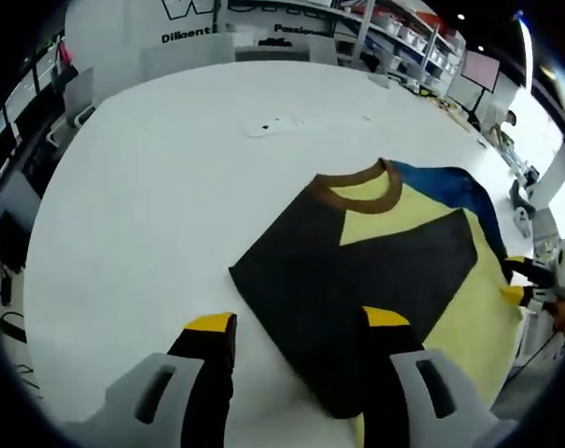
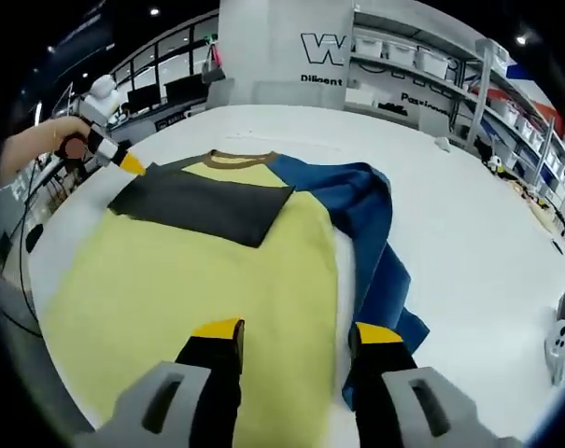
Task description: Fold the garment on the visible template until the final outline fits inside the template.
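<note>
A yellow shirt with a brown collar lies flat on the white table. Its black sleeve is folded across the chest. The blue sleeve lies bunched along the other side. My left gripper is open, low over the outer edge of the black sleeve; it also appears as the left gripper held by a hand. My right gripper is open over the yellow hem beside the blue sleeve. It appears too as the right gripper at the shirt's far edge.
Small scraps lie on the table beyond the collar. A white device sits near the table's right edge. Shelves with bins and desks with monitors stand behind the table.
</note>
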Motion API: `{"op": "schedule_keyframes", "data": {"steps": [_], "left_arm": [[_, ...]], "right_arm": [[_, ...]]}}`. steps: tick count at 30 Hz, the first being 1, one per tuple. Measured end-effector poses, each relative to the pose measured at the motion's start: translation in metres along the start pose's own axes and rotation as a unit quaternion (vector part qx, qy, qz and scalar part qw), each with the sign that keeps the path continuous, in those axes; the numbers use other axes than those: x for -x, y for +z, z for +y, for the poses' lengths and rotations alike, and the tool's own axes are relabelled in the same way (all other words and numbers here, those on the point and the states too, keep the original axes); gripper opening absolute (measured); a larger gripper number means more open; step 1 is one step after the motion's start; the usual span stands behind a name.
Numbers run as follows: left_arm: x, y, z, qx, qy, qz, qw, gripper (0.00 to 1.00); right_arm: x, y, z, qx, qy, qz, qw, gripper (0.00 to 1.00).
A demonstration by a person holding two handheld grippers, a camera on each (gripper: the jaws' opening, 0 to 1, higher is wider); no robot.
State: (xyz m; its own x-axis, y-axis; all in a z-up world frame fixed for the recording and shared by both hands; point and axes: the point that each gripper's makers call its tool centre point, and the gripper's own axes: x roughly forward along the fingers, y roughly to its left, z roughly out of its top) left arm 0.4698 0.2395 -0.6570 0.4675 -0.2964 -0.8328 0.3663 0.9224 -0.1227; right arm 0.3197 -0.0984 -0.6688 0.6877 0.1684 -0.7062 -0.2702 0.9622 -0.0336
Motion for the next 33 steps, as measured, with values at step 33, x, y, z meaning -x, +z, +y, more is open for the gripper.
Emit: {"op": "schedule_keyframes", "data": {"steps": [33], "left_arm": [[-0.014,0.000,0.008,-0.053,0.026,0.033,0.9977,0.14]], "right_arm": [[0.044,-0.061,0.003,-0.025,-0.005,0.065,0.9976,0.03]]}}
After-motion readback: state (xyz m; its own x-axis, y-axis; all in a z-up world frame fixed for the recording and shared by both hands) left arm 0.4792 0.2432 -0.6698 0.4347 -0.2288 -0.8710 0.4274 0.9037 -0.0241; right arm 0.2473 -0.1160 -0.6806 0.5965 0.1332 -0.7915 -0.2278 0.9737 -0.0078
